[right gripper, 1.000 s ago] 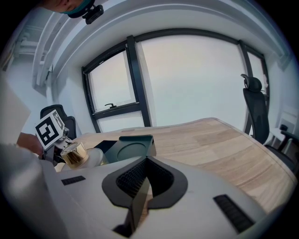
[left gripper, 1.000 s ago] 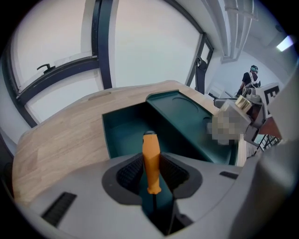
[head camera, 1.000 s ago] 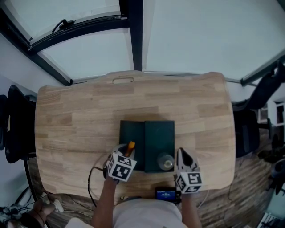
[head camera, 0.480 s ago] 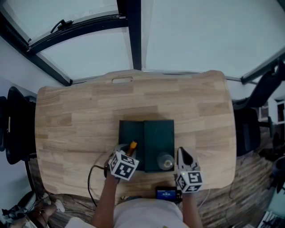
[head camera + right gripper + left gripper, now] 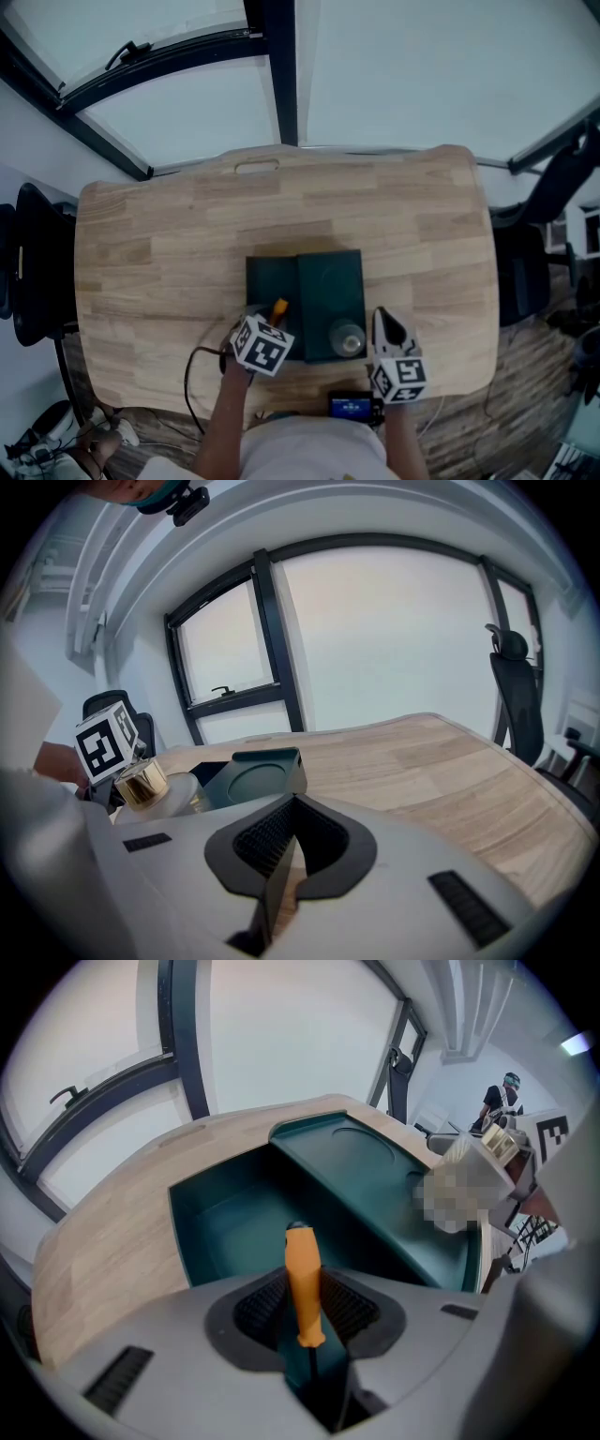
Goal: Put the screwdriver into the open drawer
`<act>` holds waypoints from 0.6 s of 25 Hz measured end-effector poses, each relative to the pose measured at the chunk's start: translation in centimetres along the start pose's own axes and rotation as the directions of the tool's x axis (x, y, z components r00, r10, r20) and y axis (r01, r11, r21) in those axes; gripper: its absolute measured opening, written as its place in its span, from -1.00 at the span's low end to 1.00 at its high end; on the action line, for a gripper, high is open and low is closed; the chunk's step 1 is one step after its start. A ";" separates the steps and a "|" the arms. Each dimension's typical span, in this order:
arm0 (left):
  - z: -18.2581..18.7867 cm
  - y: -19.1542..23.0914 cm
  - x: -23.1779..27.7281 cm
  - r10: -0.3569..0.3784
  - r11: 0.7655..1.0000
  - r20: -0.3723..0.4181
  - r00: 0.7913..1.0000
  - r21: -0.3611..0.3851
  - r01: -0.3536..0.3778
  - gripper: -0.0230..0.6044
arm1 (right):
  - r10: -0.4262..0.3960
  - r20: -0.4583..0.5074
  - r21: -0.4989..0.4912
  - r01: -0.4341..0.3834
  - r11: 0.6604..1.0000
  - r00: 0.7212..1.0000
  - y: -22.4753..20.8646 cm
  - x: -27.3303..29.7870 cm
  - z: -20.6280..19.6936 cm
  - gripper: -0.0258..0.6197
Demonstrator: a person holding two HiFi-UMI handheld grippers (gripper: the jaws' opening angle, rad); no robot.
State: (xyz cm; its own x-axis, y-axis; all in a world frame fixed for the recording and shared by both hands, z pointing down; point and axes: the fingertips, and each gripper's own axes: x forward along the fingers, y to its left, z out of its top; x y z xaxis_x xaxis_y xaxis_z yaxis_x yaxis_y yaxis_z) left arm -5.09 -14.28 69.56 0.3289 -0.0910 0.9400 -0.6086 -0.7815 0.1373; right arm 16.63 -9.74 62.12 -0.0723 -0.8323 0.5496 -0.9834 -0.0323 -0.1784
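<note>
A dark green drawer box (image 5: pixel 330 286) sits in the middle of the wooden table (image 5: pixel 169 244); its open drawer (image 5: pixel 269 279) lies on the box's left side. My left gripper (image 5: pixel 271 321) is shut on the screwdriver (image 5: pixel 278 308), whose orange handle points forward over the drawer's near edge. In the left gripper view the orange handle (image 5: pixel 302 1274) stands between the pads (image 5: pixel 349 1309) above the drawer's hollow (image 5: pixel 234 1218). My right gripper (image 5: pixel 386 325) hangs near the table's front edge, right of the box, shut with nothing in it (image 5: pixel 286 855).
A clear bottle with a gold cap (image 5: pixel 348 339) stands at the box's near right corner, also in the right gripper view (image 5: pixel 141 782). A black cable (image 5: pixel 190 367) loops at the front edge. Black chairs stand left (image 5: pixel 33 262) and right (image 5: pixel 530 253).
My left gripper has edged slightly forward and right with the screwdriver, toward the open drawer. The right gripper has stayed in place.
</note>
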 end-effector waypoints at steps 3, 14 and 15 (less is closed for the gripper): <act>0.0 0.0 0.2 0.006 1.000 -0.027 1.000 0.009 -0.006 -0.57 | -0.003 -0.002 0.005 0.003 1.000 1.000 -0.2 0.0 -0.2 -0.93; -0.2 0.2 0.9 0.042 0.999 -0.106 0.993 0.031 -0.039 -0.57 | -0.004 -0.008 0.002 0.004 1.000 1.000 -0.3 0.2 -0.2 -0.93; -0.2 0.2 1.0 0.048 0.998 -0.115 0.992 0.034 -0.044 -0.57 | -0.002 -0.011 0.003 0.002 1.000 1.000 -0.3 0.2 -0.4 -0.93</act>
State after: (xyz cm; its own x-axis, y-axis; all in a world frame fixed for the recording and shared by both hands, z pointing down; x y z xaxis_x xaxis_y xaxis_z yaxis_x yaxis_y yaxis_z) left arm -5.03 -14.44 70.59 0.2145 -0.0566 0.9751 -0.5973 -0.7975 0.0851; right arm 16.84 -9.70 62.60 -0.0724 -0.8261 0.5589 -0.9830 -0.0357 -0.1801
